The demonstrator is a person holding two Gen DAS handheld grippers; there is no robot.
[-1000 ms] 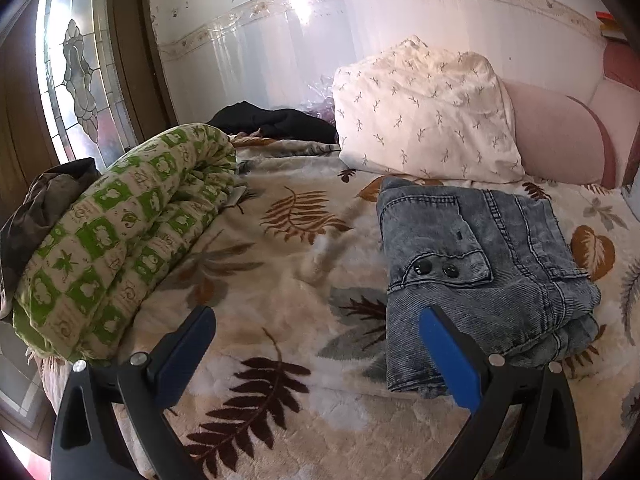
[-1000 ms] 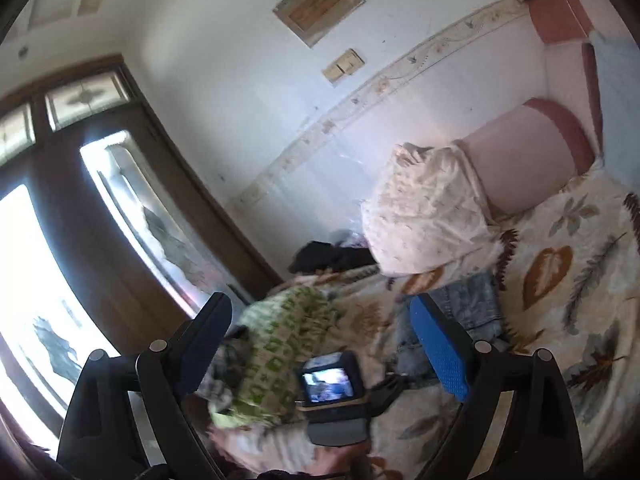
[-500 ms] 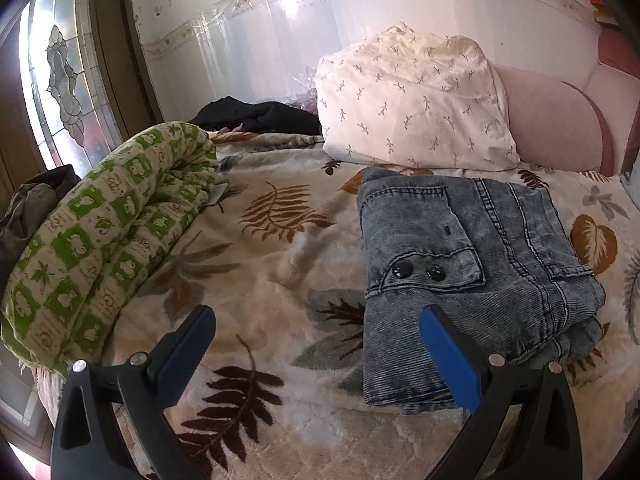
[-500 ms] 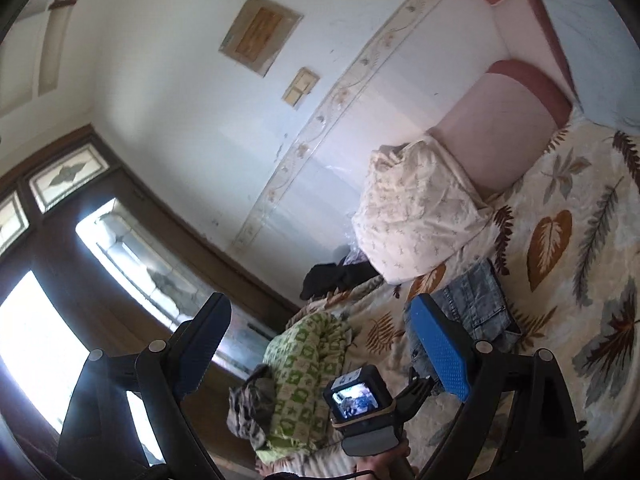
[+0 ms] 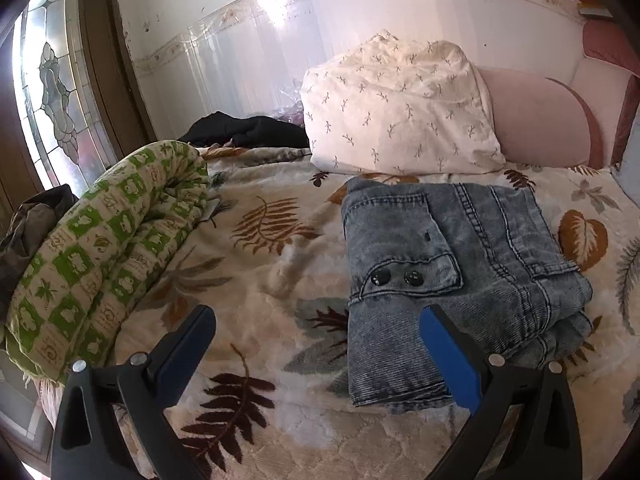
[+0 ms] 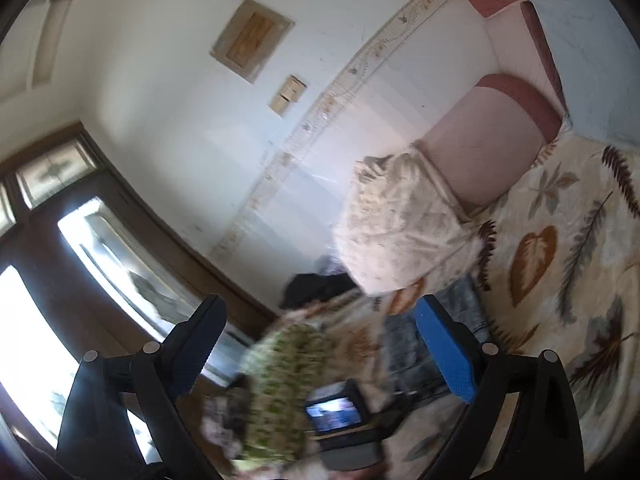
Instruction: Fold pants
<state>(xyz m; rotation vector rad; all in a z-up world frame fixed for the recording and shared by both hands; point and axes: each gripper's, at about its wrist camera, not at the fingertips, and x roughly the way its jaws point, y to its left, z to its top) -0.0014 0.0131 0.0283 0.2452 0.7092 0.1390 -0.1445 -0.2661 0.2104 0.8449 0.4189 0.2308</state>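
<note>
Faded blue denim pants lie as a compact folded stack on the cream leaf-print blanket, just in front of the white sprigged pillow. Your left gripper hangs above the stack's near-left corner, jaws wide apart, holding nothing. Right gripper is lifted and tilted toward the wall, jaws apart too, view blurred. Folding looks done, judging by the stack. Next: prob. just pull both clear w/o snagging the top layer.
</note>
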